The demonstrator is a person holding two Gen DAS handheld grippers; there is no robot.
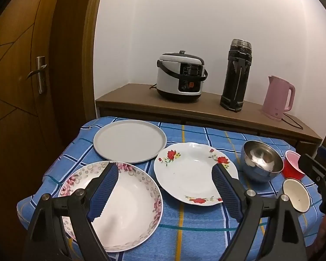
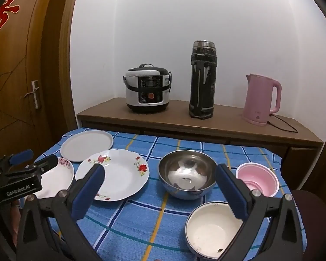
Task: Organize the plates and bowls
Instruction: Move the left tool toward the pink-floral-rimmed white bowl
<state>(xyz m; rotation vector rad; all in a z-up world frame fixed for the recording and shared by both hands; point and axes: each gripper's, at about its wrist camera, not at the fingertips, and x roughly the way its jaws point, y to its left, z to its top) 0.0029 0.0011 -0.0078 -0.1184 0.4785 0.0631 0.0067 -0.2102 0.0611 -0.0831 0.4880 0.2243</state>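
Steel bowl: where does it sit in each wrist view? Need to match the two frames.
Left wrist: the steel bowl is at right of centre, just right of the red-flower plate and left of the pink cup.
Right wrist: the steel bowl is at centre, between the open gripper fingers, with the white bowl nearer the camera.
Shared landmark: the red-flower plate, immediately left of the bowl in both views.

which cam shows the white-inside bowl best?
Right wrist: the white-lined round bowl sits near and nearly whole, dark specks visible inside, only its right rim behind the right claw finger. Left wrist shows it small at the frame's right edge, partly hidden by claw hardware.
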